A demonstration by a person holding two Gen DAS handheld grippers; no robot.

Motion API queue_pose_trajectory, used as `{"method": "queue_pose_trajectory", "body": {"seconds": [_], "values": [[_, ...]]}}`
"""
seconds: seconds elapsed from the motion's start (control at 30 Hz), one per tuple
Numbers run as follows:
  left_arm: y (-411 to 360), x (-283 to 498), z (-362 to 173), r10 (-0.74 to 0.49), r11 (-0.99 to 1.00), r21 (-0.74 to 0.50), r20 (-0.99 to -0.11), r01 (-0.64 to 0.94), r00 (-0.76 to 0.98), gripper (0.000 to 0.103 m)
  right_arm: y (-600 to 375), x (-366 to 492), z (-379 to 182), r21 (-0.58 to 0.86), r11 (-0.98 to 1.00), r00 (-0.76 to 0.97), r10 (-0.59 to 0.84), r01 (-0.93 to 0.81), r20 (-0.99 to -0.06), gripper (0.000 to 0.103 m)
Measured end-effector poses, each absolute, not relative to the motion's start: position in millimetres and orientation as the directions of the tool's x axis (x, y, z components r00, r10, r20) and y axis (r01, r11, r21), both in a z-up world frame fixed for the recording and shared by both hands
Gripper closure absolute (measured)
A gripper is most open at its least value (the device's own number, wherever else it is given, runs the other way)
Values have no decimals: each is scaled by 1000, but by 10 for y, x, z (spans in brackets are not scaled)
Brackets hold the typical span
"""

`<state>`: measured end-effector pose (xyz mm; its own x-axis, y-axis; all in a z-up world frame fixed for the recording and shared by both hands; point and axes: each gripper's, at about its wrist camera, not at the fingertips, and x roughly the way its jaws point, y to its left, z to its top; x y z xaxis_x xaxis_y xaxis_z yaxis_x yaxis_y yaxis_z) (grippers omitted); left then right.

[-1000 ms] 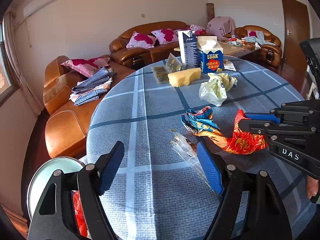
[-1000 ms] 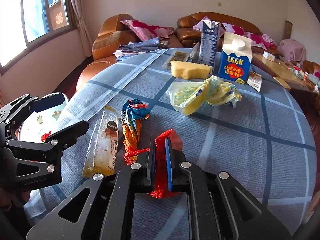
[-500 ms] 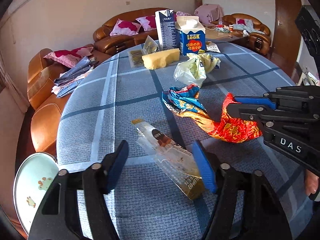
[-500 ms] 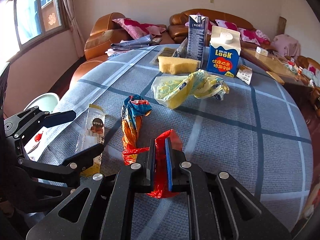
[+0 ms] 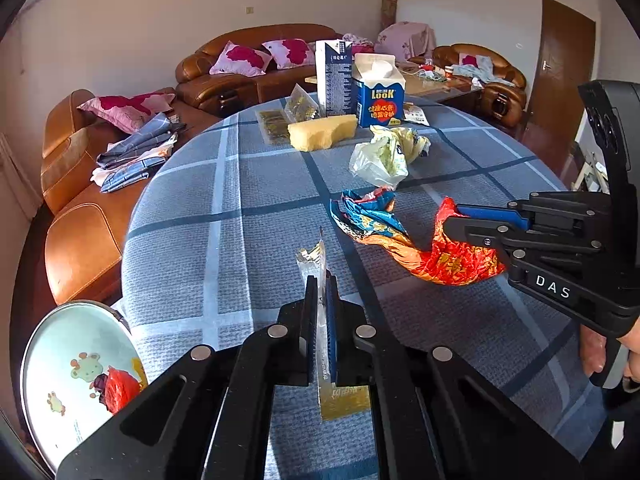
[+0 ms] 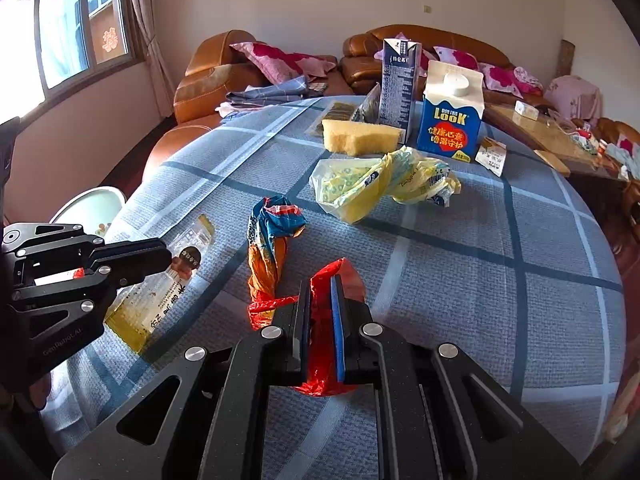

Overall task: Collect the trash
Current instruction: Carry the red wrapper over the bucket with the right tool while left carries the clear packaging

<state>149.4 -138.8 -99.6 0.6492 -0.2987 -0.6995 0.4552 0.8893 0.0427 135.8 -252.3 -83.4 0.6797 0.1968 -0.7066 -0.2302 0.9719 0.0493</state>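
**Both grippers loaded; thin grips and a near-edge bin are the weak points**

Since the earlier frames, the left gripper (image 5: 322,312) has come in over the clear snack wrapper (image 5: 320,264) at the near edge of the round table (image 5: 192,240), and its jaws have just been closing; they now stand together, clamped on the wrapper, which is pinched edge-on with its gold end hanging below the pads. The right gripper (image 6: 320,312) shows no change: its jaws are clamped on the red end of the twisted foil wrapper (image 6: 264,264), whose blue end trails away across the cloth.

Off the near left edge sits the open bin (image 5: 56,380), with red trash already inside. Toward the middle of the table lies the crumpled yellow plastic bag (image 6: 360,184), uncollected. At the far edge stand a yellow sponge (image 6: 360,138), a blue Look carton (image 6: 450,120) and a tall dark carton (image 6: 398,84).

Risks, as judged:
- The clear film is slick and held by a narrow strip; a quick swing toward the bin could let it slide out.
- The long foil tail may drag or snag on the cloth, or miss the bin when released.
- The two grippers work close together and could foul each other.
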Motion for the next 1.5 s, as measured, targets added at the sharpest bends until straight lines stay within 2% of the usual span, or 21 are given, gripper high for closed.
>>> {"method": "queue_pose_trajectory", "body": {"seconds": [0.43,0.73,1.07,1.5], "values": [[-976,1399,-734,-235,928,85,-624,363,746,100,-2233,1238,-538,67,946,746,292,-317,-598,93],[-665,1371,-590,-130,960,132,-571,247,810,100,-2011,1388,-400,75,923,750,352,-378,-560,93],[-385,1365,-506,-45,976,155,-551,155,833,100,-1678,1609,-256,54,887,745,417,-459,-520,93],[-35,1253,-430,49,982,181,-534,58,844,100,-1223,1818,-350,23,841,727,482,-541,-489,93]]}}
